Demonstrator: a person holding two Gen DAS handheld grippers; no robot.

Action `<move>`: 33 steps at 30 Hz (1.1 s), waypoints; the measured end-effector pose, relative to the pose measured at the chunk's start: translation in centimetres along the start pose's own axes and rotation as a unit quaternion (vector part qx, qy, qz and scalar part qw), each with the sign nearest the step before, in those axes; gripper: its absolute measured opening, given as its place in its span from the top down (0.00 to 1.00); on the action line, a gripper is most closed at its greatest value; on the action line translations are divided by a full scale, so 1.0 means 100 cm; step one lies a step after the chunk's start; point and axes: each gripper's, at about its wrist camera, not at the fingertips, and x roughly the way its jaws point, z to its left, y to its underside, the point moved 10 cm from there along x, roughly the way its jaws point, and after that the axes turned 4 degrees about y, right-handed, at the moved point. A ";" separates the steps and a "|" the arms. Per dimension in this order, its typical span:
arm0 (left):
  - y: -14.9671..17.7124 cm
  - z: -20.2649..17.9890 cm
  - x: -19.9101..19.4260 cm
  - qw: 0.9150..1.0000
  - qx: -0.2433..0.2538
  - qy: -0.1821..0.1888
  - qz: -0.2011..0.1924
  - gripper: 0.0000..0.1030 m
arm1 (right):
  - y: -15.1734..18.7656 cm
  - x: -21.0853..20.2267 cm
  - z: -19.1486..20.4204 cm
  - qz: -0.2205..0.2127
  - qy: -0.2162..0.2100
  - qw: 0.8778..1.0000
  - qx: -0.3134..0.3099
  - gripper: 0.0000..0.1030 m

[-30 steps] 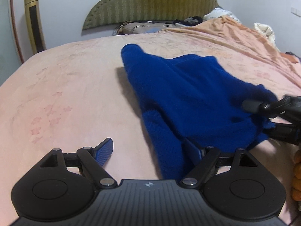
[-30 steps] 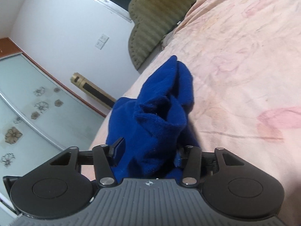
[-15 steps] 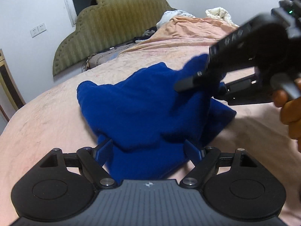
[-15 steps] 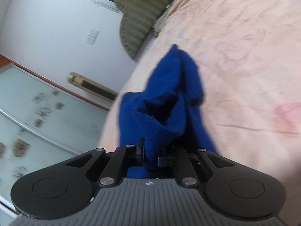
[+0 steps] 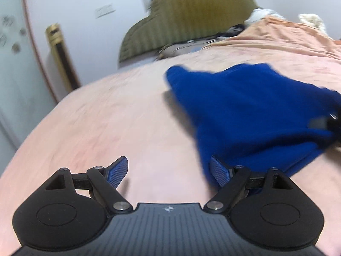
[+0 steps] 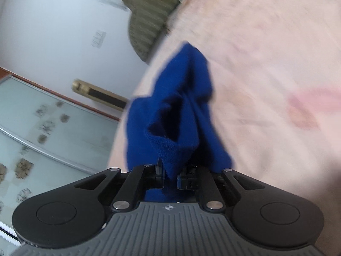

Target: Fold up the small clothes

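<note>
— Moved since a second ago? Right tongs (image 6: 170,176) drawn in from half spread, now pinching a bunched edge of the blue garment (image 6: 170,115); jaws have just been closing, cloth caught between them.

— And the left tongs (image 5: 169,171)?

— Spread wide, nothing between the pads. Right-hand blue pad (image 5: 219,170) touching the near edge of the blue garment (image 5: 245,111); left-hand pad over bare bed sheet (image 5: 106,117). Swung back off the cloth compared with half a second ago, when the garment filled the gap.

— Where does the garment lie?

— On the pink bed, toward the right in the left wrist view, one corner pulled up and out to the far right edge, where a dark bit of the right tongs (image 5: 332,121) shows. From the right wrist view, lifted into a loose peak with a hollow fold, far end trailing on the sheet.

— Any writing or brand?

— Only a small pale emblem on each tool's ribbed top (image 5: 169,209), no letters legible. Wall plate (image 6: 98,39) too blurred to read.

— Surroundings?

— Olive padded headboard (image 5: 191,19), orange blanket (image 5: 287,36) beyond, gold-trimmed upright unit (image 5: 60,53) by the wall.
</note>
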 end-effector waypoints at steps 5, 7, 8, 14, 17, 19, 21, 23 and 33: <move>0.005 0.024 -0.004 0.999 -0.028 0.004 0.014 0.19 | 0.003 -0.005 -0.008 0.021 -0.010 1.000 -0.013 0.81; -0.004 0.032 -0.012 0.999 -0.049 0.017 0.002 0.19 | -0.005 -0.010 -0.005 0.015 -0.001 0.999 -0.033 0.75; -0.013 0.036 -0.015 0.998 -0.058 0.021 -0.007 0.19 | -0.011 -0.013 -0.003 0.004 0.012 0.999 -0.048 0.70; -0.069 0.028 0.013 0.994 -0.082 0.075 -0.015 0.19 | -0.054 -0.014 0.025 -0.078 0.102 0.977 -0.170 0.66; -0.088 0.015 0.044 0.993 -0.077 0.090 -0.010 0.19 | -0.065 0.009 0.049 -0.079 0.110 0.961 -0.242 0.66; -0.094 0.008 0.066 0.994 -0.070 0.084 -0.003 0.19 | -0.069 0.035 0.050 -0.055 0.122 0.955 -0.263 0.66; -0.091 0.004 0.085 0.994 -0.072 0.084 0.014 0.19 | -0.077 0.058 0.043 -0.043 0.149 0.950 -0.270 0.61; -0.089 0.002 0.094 0.992 -0.081 0.091 0.025 0.19 | -0.087 0.068 0.030 -0.051 0.171 0.947 -0.268 0.61; -0.076 0.019 0.107 0.949 -0.220 0.218 0.064 0.19 | -0.089 0.044 0.011 -0.040 0.133 0.973 -0.183 0.34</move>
